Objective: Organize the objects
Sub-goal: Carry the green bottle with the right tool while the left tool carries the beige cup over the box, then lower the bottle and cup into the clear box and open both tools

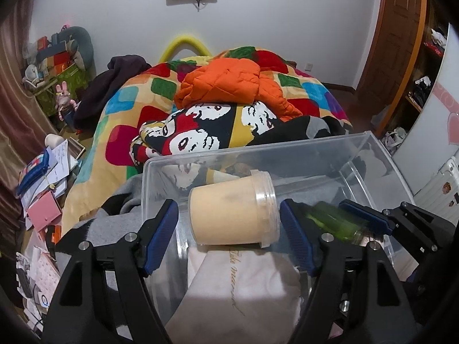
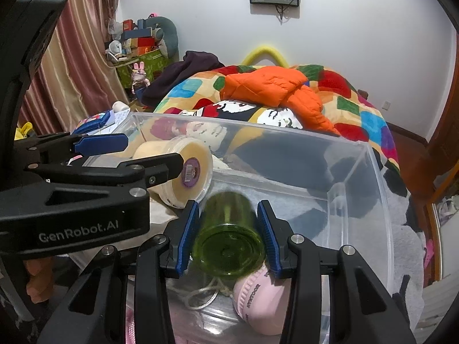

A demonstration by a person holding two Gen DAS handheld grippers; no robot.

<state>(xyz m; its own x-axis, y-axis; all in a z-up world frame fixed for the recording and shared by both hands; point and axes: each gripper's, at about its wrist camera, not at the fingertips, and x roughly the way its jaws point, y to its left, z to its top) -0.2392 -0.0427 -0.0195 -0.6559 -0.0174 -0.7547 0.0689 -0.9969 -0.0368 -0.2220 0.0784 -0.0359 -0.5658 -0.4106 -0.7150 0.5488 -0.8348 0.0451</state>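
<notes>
Nearest in the right wrist view, the right gripper (image 2: 228,235) has its blue pads pressed against both sides of a green translucent cup (image 2: 229,238), held on its side just above a clear plastic bin (image 2: 384,200). Under the cup, inside the bin, lie pink headphones (image 2: 258,306). To the cup's left, the left gripper (image 1: 229,223) is spread wide around a cream-coloured jar (image 1: 232,209), its pads apart from it; the jar lies sideways in the bin. Beyond the bin, an orange jacket (image 1: 229,83) rests on a colourful blanket (image 1: 126,114).
</notes>
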